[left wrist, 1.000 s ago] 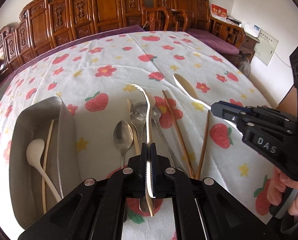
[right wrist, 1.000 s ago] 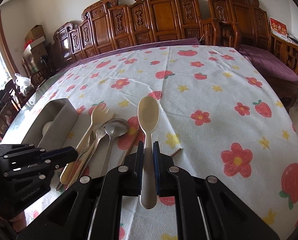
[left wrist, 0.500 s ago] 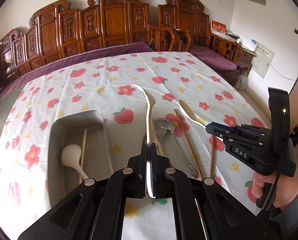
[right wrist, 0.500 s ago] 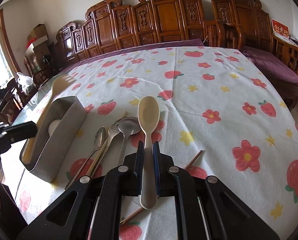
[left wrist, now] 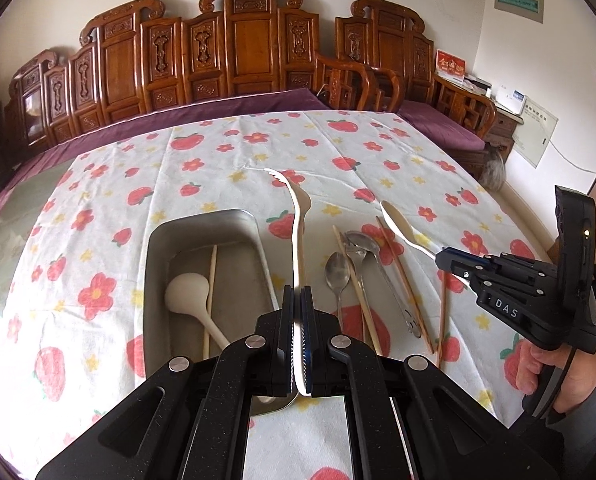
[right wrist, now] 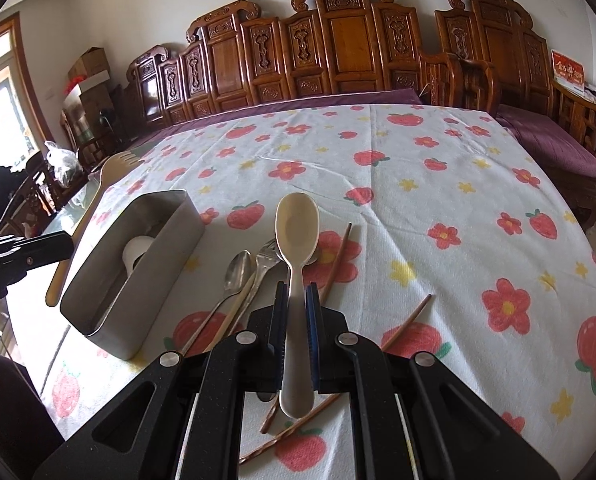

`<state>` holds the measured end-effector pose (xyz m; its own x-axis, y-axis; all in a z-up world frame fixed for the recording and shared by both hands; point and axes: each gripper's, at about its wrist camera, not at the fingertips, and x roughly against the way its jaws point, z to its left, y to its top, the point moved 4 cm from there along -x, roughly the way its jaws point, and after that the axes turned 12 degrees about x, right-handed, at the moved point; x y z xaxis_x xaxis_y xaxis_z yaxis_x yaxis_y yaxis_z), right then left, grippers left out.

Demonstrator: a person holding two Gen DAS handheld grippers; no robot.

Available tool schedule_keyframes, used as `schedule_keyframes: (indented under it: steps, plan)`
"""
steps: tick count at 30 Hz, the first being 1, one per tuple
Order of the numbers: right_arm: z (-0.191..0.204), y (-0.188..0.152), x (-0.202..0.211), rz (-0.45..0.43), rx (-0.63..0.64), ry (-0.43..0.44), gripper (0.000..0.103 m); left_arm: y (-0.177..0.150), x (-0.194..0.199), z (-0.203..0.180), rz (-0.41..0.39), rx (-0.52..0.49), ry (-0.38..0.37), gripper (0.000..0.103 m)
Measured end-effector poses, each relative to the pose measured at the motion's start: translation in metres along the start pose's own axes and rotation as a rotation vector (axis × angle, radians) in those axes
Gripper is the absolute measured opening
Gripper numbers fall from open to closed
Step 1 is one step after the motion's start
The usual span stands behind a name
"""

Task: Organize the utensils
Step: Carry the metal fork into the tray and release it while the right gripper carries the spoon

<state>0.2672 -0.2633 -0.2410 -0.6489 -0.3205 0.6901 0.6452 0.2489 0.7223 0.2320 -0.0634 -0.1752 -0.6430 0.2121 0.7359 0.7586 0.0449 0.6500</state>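
Observation:
My left gripper is shut on a cream plastic fork, held edge-on above the right wall of the metal tray. From the right wrist view the same fork hangs left of the tray. In the tray lie a white spoon and one pale chopstick. My right gripper is shut on a cream plastic spoon, lifted over the utensil pile. On the cloth lie a metal spoon, a metal fork, another metal spoon and several chopsticks.
A strawberry-and-flower tablecloth covers the round table. Carved wooden chairs line the far side, with a purple-cushioned bench at the right. A person's hand holds the right gripper's handle. Boxes and bags stand at the far left.
My left gripper has lifted the cream fork off the pile and carried it left to the tray. My right gripper has drifted slightly with its spoon still held.

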Motion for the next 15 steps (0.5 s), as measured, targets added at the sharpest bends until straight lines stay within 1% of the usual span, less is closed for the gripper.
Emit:
schedule_keyframes:
  steps: [4, 7, 15]
  plan:
    - [0.006, 0.0, 0.007, -0.011, 0.01, -0.003, 0.011, -0.001, 0.004, 0.009, -0.006, 0.005, 0.011, 0.002]
    - [0.008, 0.0, 0.01, -0.014, 0.02, -0.004, 0.011, -0.003, 0.0, 0.019, -0.003, 0.006, 0.024, 0.002]
    - [0.013, 0.001, 0.0, 0.001, 0.035, 0.008, 0.011, -0.013, -0.035, 0.061, 0.048, 0.043, 0.081, 0.002]
